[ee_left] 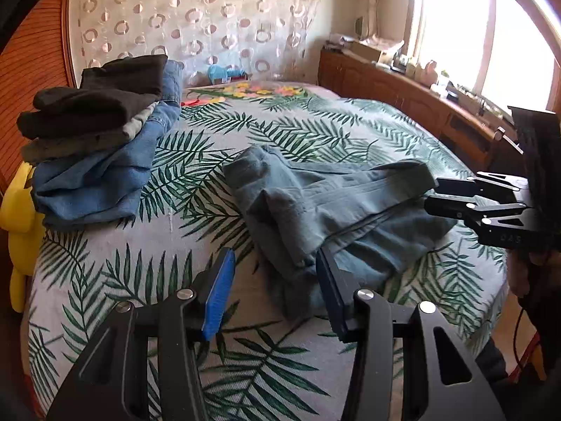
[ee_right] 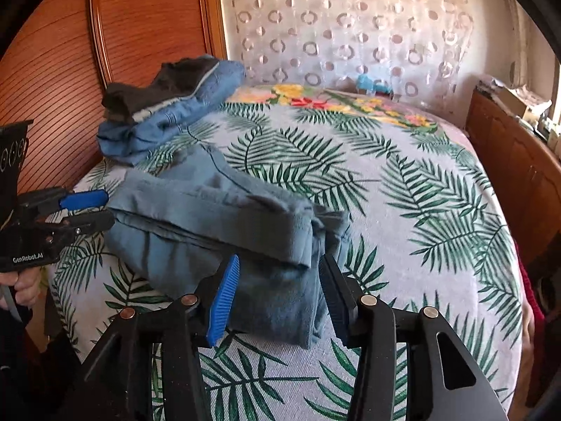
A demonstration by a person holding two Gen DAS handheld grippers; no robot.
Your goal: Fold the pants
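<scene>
Grey-blue folded cotton pants (ee_right: 224, 231) lie on your palm-leaf bedspread (ee_right: 403, 210); your 2 tongs, left gripper (ee_left: 273, 280) and right gripper (ee_right: 278, 291), gape half-open, gripping nothing.

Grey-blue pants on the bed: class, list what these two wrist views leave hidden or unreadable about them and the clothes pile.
- Grey-blue pants: underside and inner layers hidden by their own folds, both views.
- Pants' near edge: partly covered by the right gripper fingers, right wrist view.
- Clothes pile: lower garments covered by the black ones on top; count unclear.
</scene>
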